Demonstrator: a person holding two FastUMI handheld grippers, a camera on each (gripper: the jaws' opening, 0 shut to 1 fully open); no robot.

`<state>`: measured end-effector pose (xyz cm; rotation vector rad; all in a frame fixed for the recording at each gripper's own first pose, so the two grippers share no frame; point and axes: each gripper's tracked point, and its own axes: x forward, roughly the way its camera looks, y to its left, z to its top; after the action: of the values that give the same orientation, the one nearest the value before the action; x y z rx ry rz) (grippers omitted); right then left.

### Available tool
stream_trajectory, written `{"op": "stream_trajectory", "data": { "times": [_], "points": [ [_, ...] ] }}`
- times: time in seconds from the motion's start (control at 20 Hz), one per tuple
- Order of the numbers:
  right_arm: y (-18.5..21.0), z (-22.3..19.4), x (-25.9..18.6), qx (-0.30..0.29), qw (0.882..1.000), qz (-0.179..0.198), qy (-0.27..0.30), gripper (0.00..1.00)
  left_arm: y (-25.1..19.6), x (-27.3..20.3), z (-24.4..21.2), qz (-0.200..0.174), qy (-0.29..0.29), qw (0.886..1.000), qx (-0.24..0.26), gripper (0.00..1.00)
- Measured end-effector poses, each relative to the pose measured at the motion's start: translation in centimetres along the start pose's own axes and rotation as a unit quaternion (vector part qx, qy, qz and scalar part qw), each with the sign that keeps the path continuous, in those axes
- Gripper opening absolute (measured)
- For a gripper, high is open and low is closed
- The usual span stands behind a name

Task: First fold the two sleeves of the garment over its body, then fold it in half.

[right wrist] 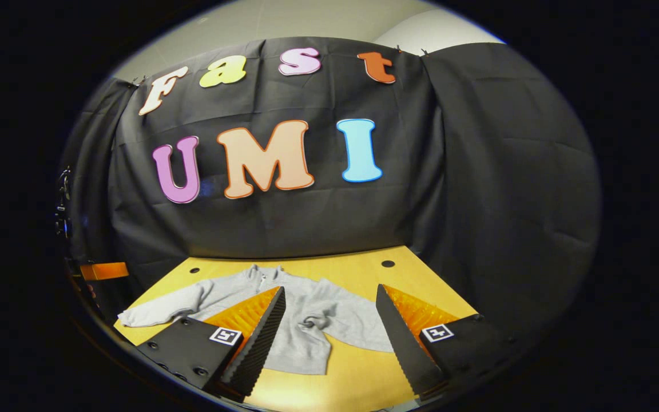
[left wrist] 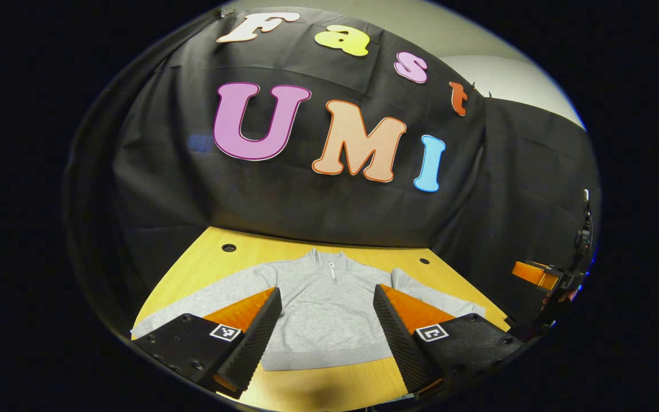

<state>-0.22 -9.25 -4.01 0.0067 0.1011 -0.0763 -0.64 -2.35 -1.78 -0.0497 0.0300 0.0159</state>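
A grey zip-neck sweatshirt lies flat, front up, on the yellow wooden table, collar toward the black cloth wall. Its sleeves spread out to both sides. My left gripper hovers open above the near edge, the sweatshirt's body showing between its fingers, touching nothing. In the right gripper view the sweatshirt sits left of centre, wrinkled near one armpit, with one sleeve reaching left. My right gripper is open and holds nothing; it hangs over the garment's right side. The right gripper also appears far right in the left gripper view.
The table has two round cable holes near its back edge. Black cloth walls close in the back and both sides. The left gripper appears at the far left edge of the right gripper view.
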Motion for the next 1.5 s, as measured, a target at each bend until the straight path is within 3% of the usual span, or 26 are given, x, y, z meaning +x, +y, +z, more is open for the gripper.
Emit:
{"op": "stream_trajectory", "data": {
  "times": [0.45,0.6,0.75,1.15,1.5],
  "points": [
    [-11.8,-4.7,3.5,0.008,0.996,-0.070,0.051,0.98,-0.3,-0.4,-0.5,0.024,0.004,1.000,0.016,0.95],
    [-15.0,-7.3,5.6,-0.004,0.993,-0.091,0.075,0.95,-0.4,-0.5,-0.8,0.036,0.010,0.999,0.016,0.94],
    [-17.4,-10.6,7.6,0.013,0.989,-0.099,0.107,0.98,-0.6,-0.7,-0.6,0.044,0.006,0.999,0.014,0.94],
    [-20.4,-18.8,11.3,0.033,0.975,-0.108,0.193,0.96,-1.1,-0.7,-0.8,0.068,0.014,0.997,0.022,0.94],
    [-22.5,-23.5,12.4,0.033,0.961,-0.119,0.247,0.99,-3.4,0.3,-1.6,0.059,0.021,0.998,0.001,0.94]
  ]
}}
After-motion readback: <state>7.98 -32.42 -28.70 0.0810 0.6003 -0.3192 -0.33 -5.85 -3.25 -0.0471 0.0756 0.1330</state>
